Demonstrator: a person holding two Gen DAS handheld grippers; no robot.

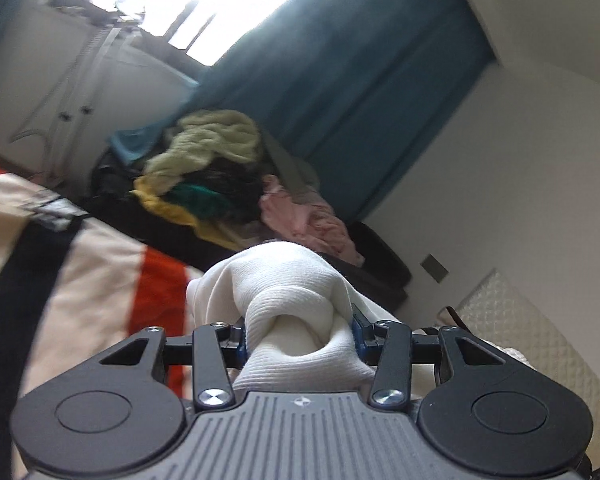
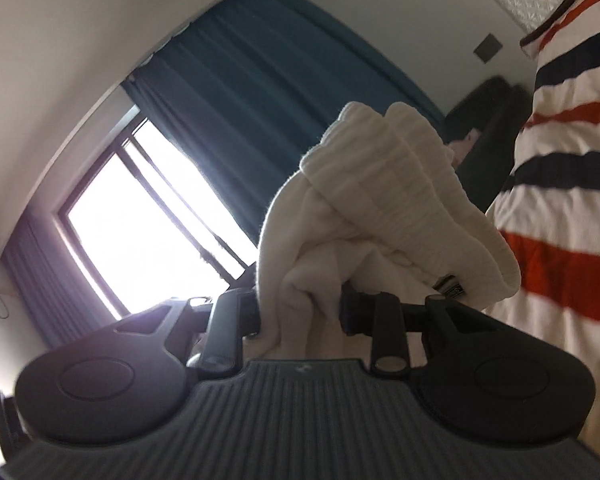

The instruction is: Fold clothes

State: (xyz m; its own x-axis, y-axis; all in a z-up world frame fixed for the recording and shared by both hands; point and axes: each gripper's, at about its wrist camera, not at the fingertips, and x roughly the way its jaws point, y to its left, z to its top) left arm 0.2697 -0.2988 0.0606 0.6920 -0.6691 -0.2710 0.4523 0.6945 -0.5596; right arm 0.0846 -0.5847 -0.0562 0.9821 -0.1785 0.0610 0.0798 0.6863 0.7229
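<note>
The left gripper (image 1: 298,334) is clamped on a bunched fold of a white ribbed garment (image 1: 284,280), which bulges up between its fingers. The right gripper (image 2: 300,312) likewise pinches a gathered wad of the same white knit (image 2: 380,200), its ribbed hem standing above the jaws. Beyond lies a striped bedspread (image 1: 100,272) in cream, orange and black. At its far edge sits a heap of mixed clothes (image 1: 220,168), backed by teal curtains (image 1: 360,80) and a bright window (image 2: 140,220).

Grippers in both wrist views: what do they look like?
The left gripper and the right gripper match: a grey ribbed body with a small emblem, round black side housings, black linkage arms with silver screws. The left jaws show blue pads.
</note>
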